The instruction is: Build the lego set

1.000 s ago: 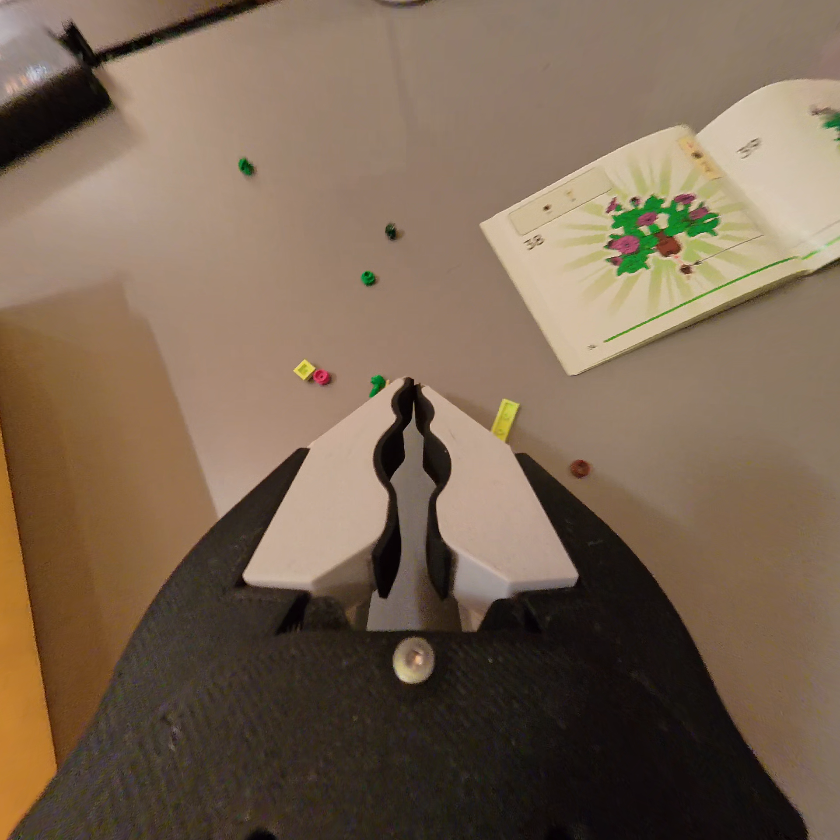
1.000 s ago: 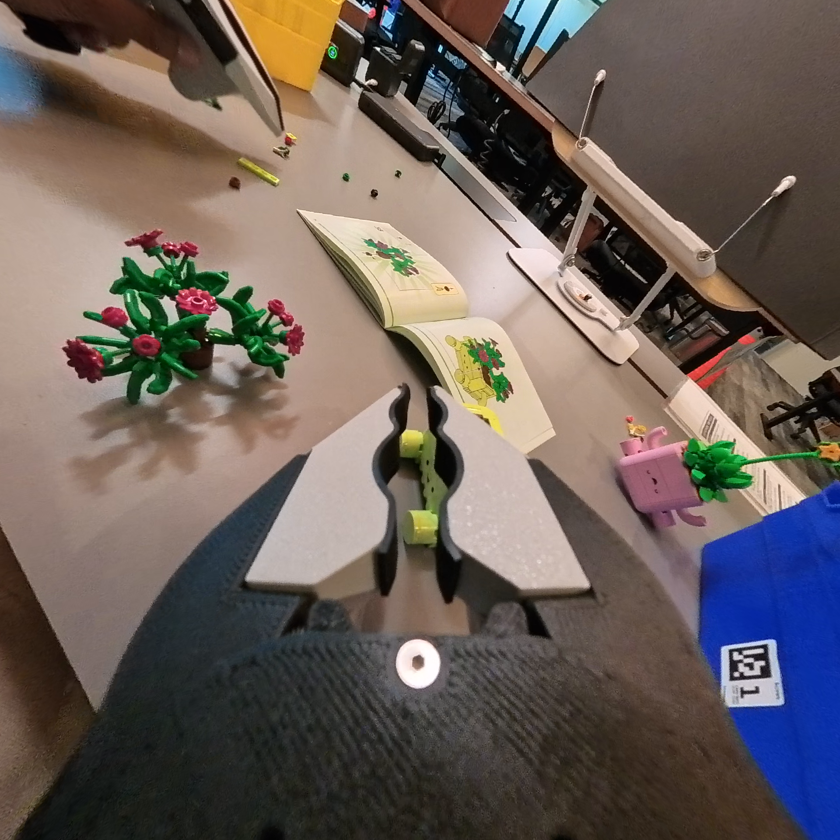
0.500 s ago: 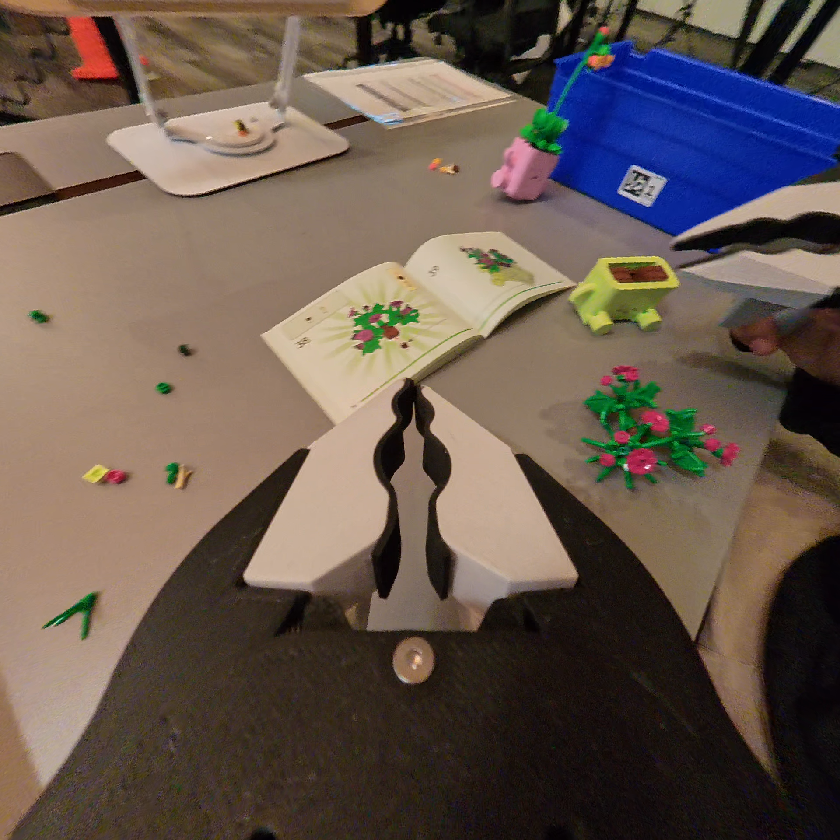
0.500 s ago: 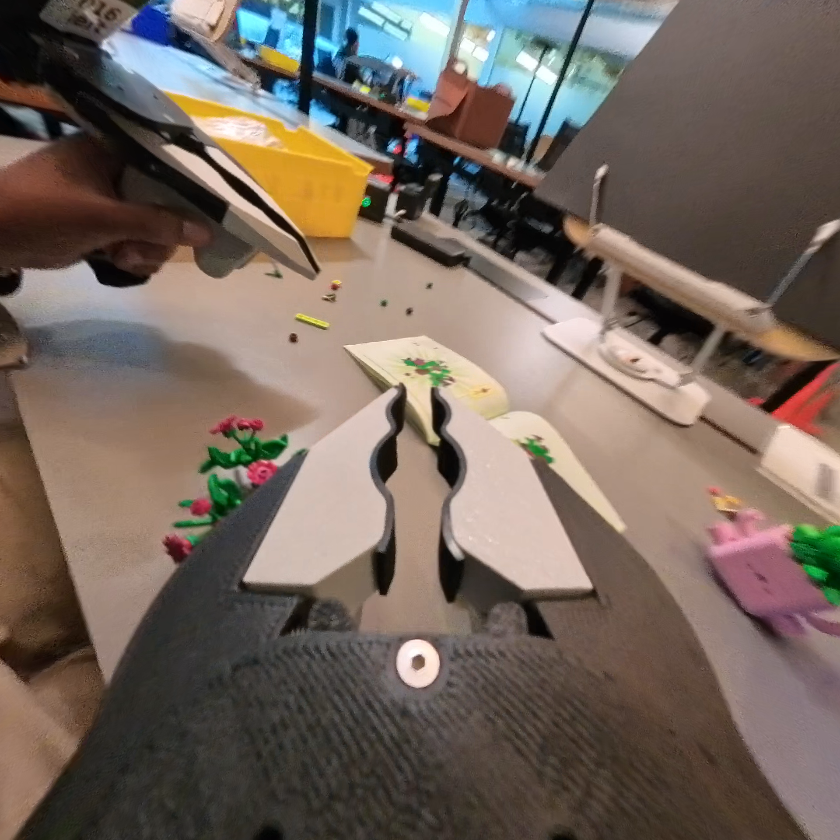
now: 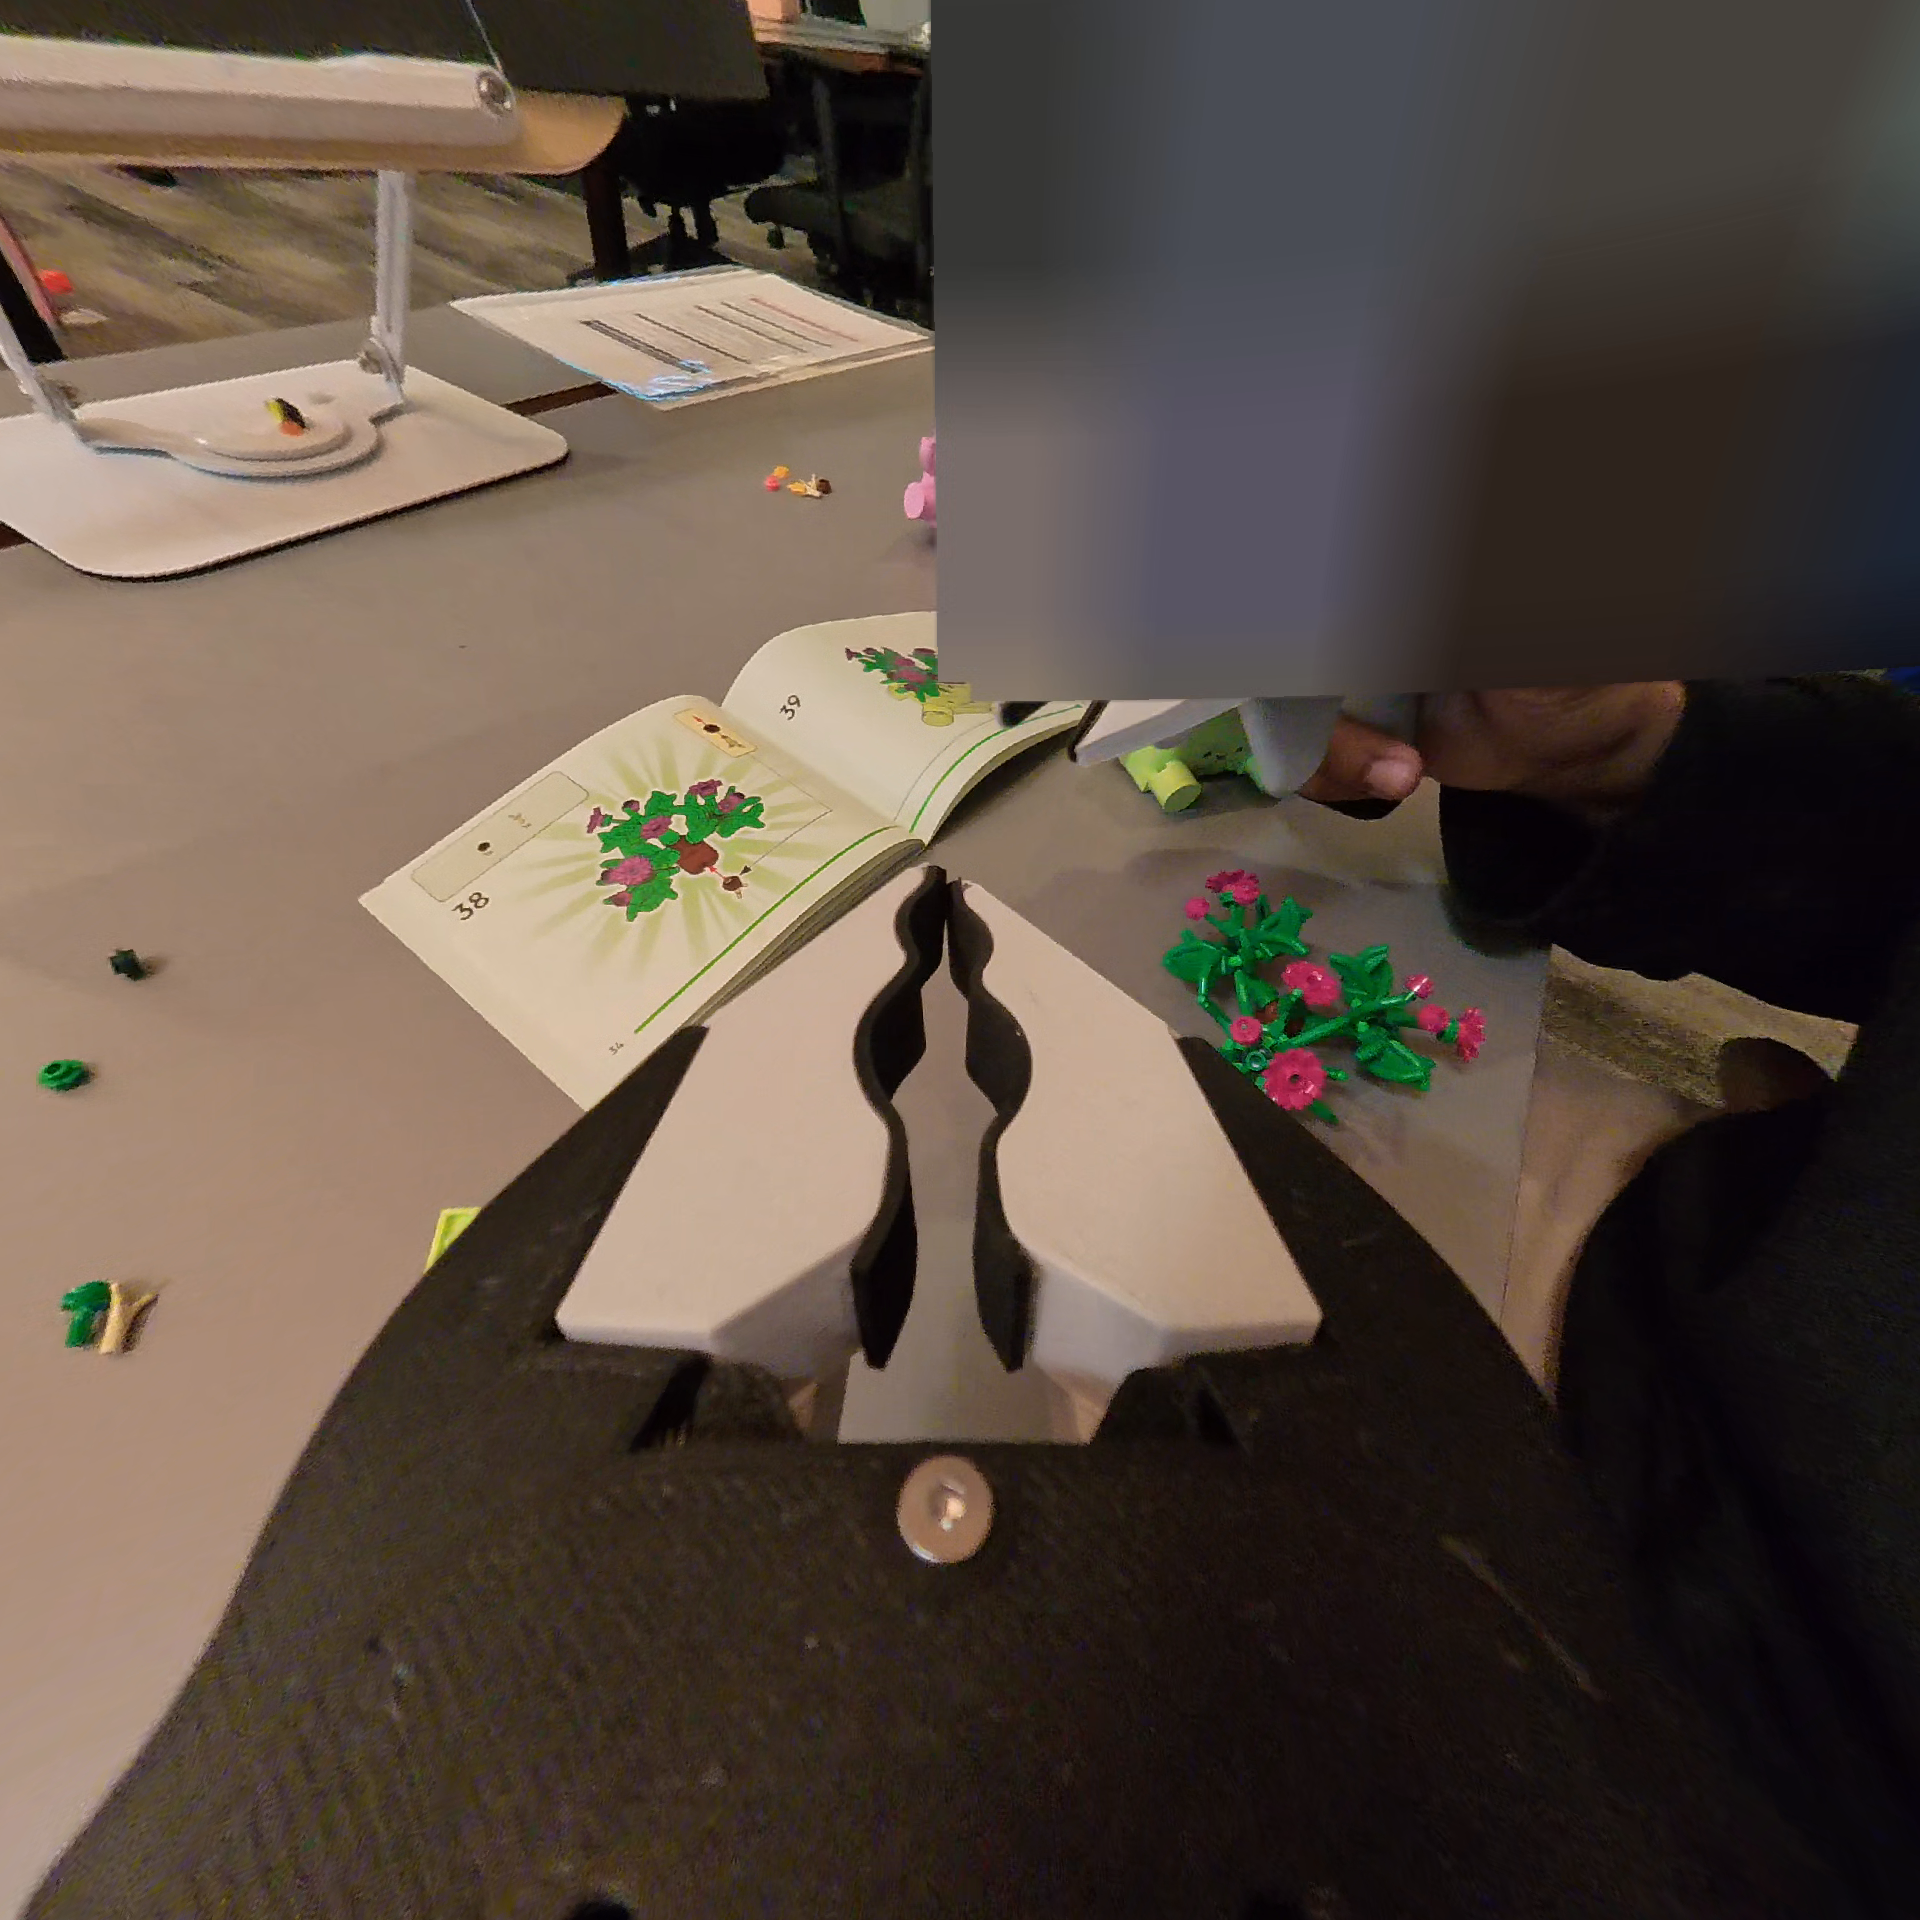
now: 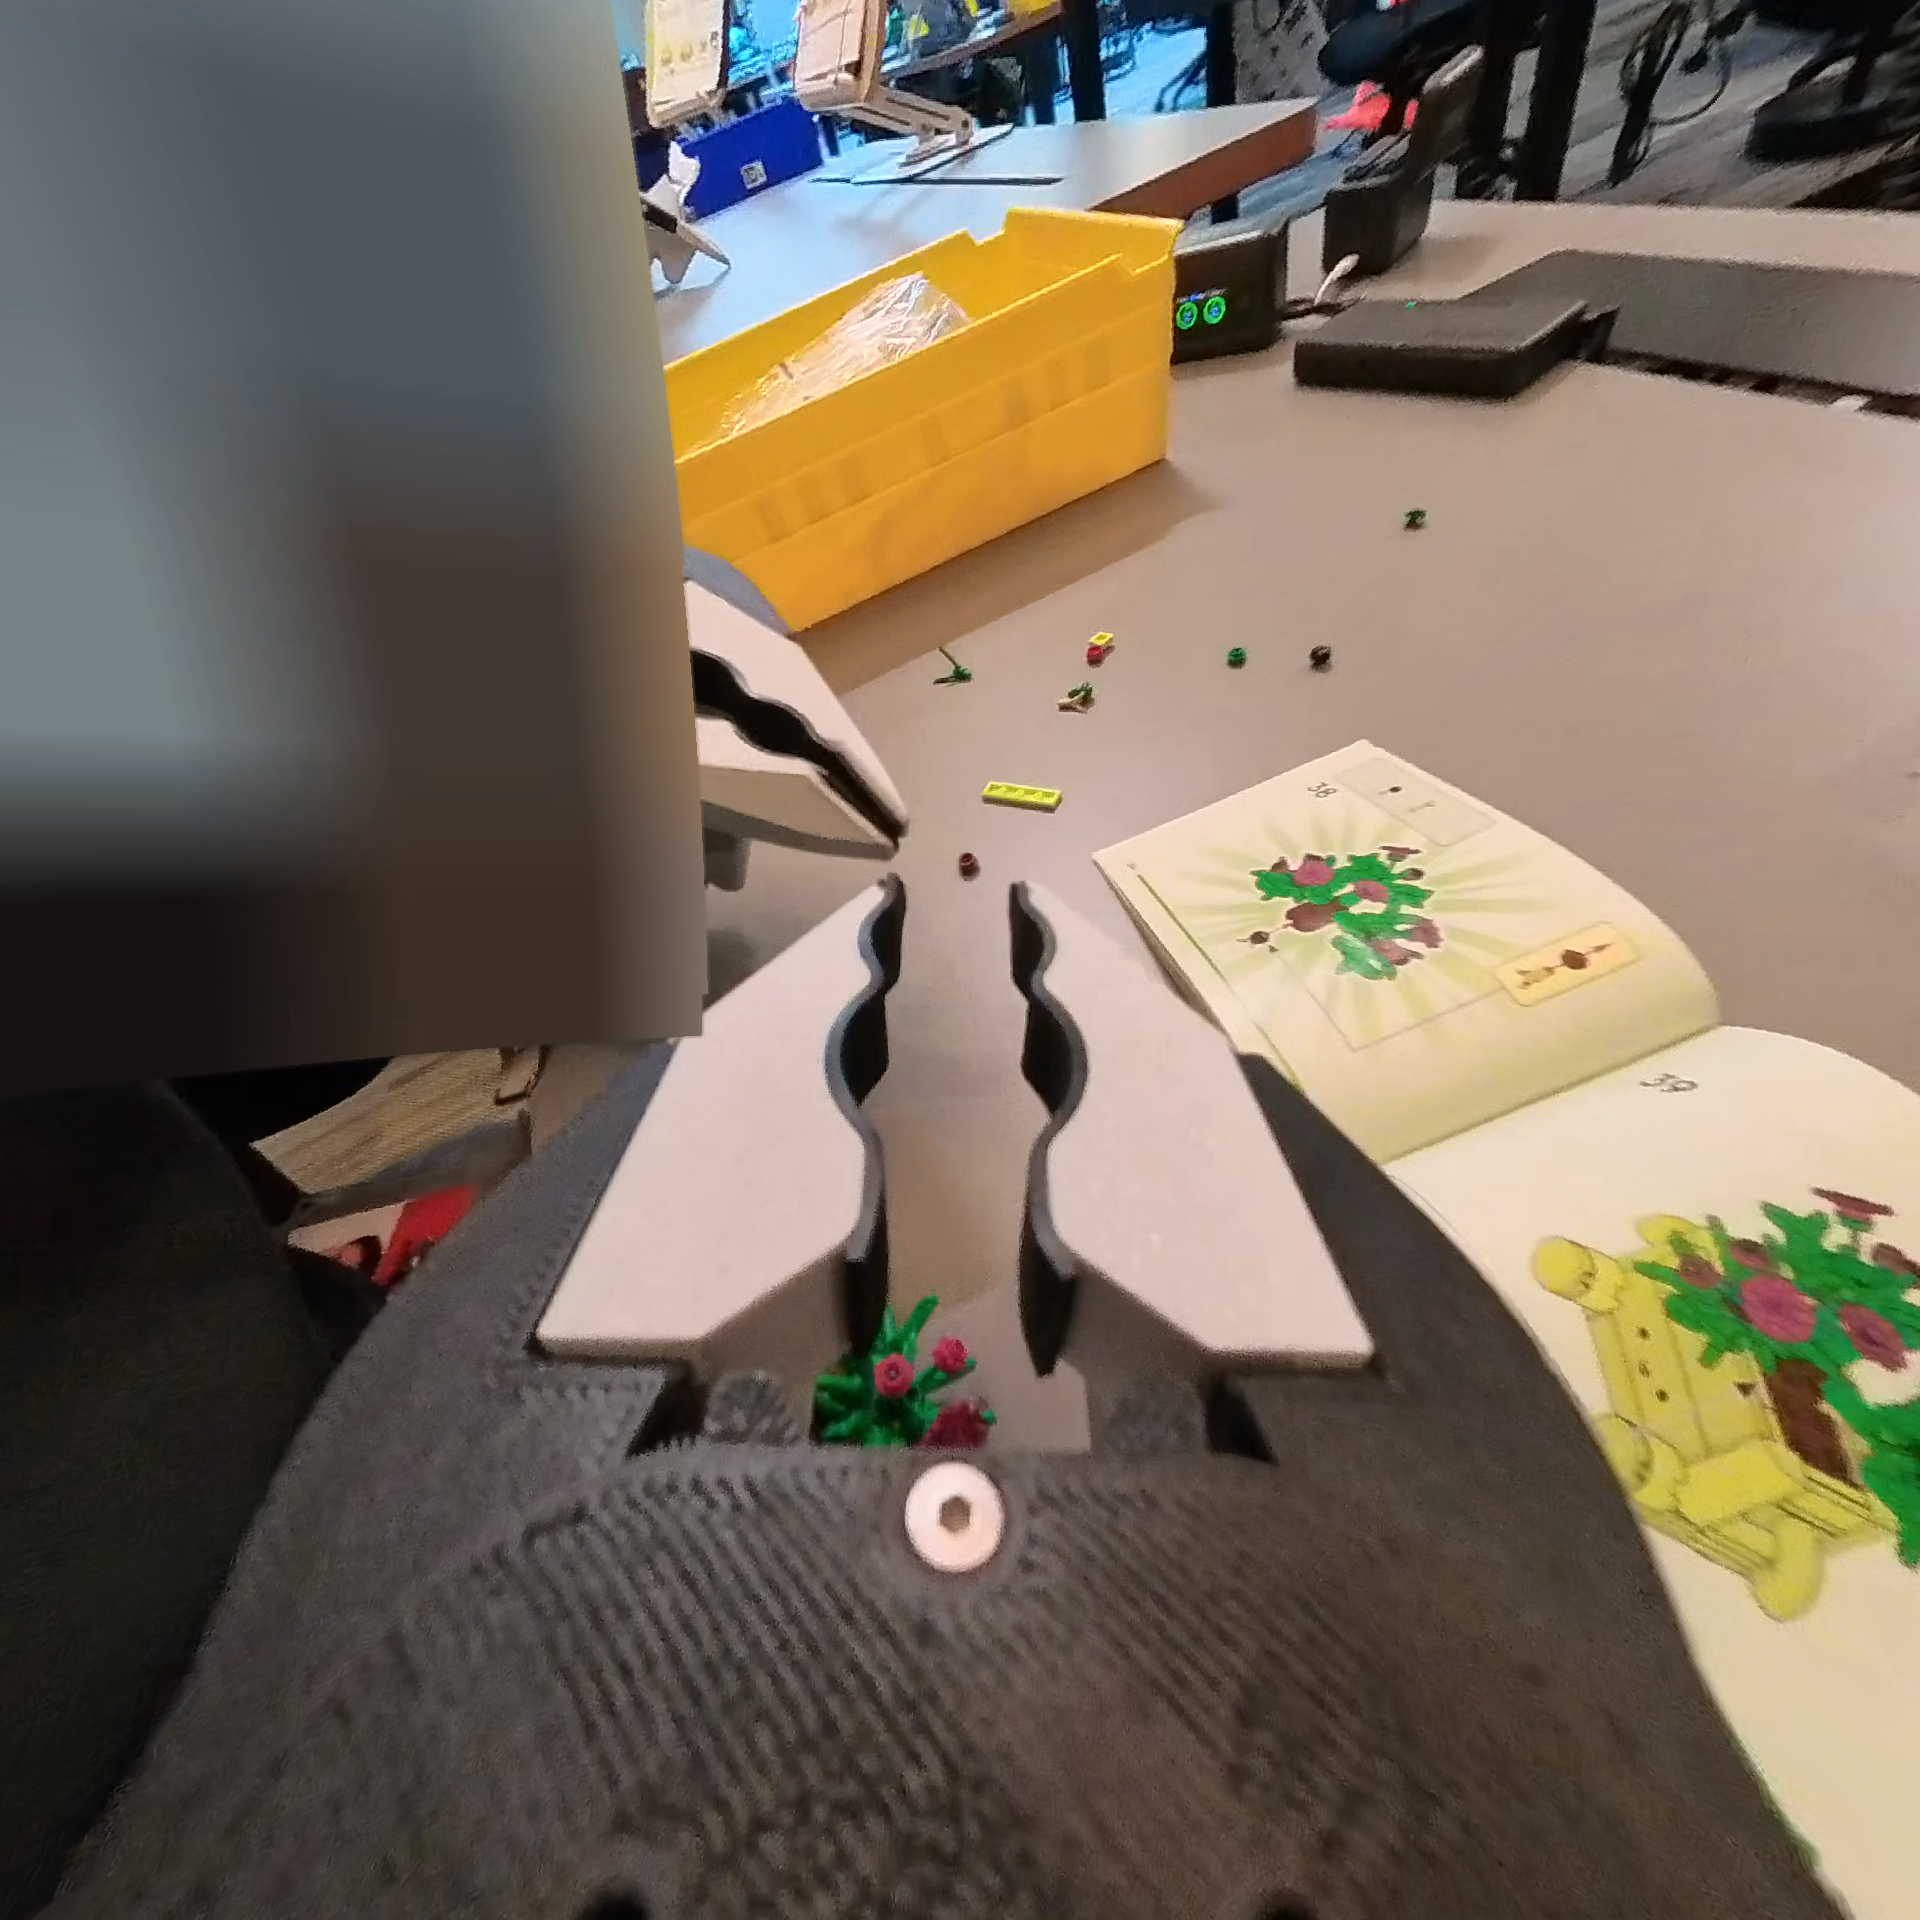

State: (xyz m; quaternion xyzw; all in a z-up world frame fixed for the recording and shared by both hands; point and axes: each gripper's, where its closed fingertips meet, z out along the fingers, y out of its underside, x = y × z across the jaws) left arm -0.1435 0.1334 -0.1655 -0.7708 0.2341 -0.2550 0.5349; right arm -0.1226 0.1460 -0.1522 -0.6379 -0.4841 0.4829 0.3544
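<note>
My left gripper (image 5: pixel 948 881) is shut and empty, above the table in front of the open instruction booklet (image 5: pixel 675 831). The green plant with pink flowers (image 5: pixel 1320 997) lies on the table to its right. My right gripper (image 6: pixel 956 888) is open and empty above the plant (image 6: pixel 894 1392), which shows between its finger bases. In the left wrist view the right gripper (image 5: pixel 1086 743) partly covers the lime pot (image 5: pixel 1174 774). The left gripper (image 6: pixel 883 826) shows just left of the right gripper's tips. A lime plate (image 6: pixel 1021 795) and a brown stud (image 6: pixel 968 864) lie ahead.
A yellow bin (image 6: pixel 914 416) and black boxes (image 6: pixel 1444 353) stand at the far side. Small loose pieces (image 6: pixel 1236 655) are scattered on the grey table. A white lamp base (image 5: pixel 260 478), a laminated sheet (image 5: pixel 686 332) and a pink figure (image 5: pixel 920 488) stand beyond the booklet. The table edge is near the plant. Both grippers' tips are close together, under 4 cm apart. About 11 cm separates my left fingertips from the brown stud (image 6: pixel 968 864). The lime plate (image 6: pixel 1021 795) is about 12 cm from my left fingertips.
The right gripper let go of the lime pot, opened wider and swung left over the plant. The left gripper turned from the loose pieces toward the booklet and stayed shut.
</note>
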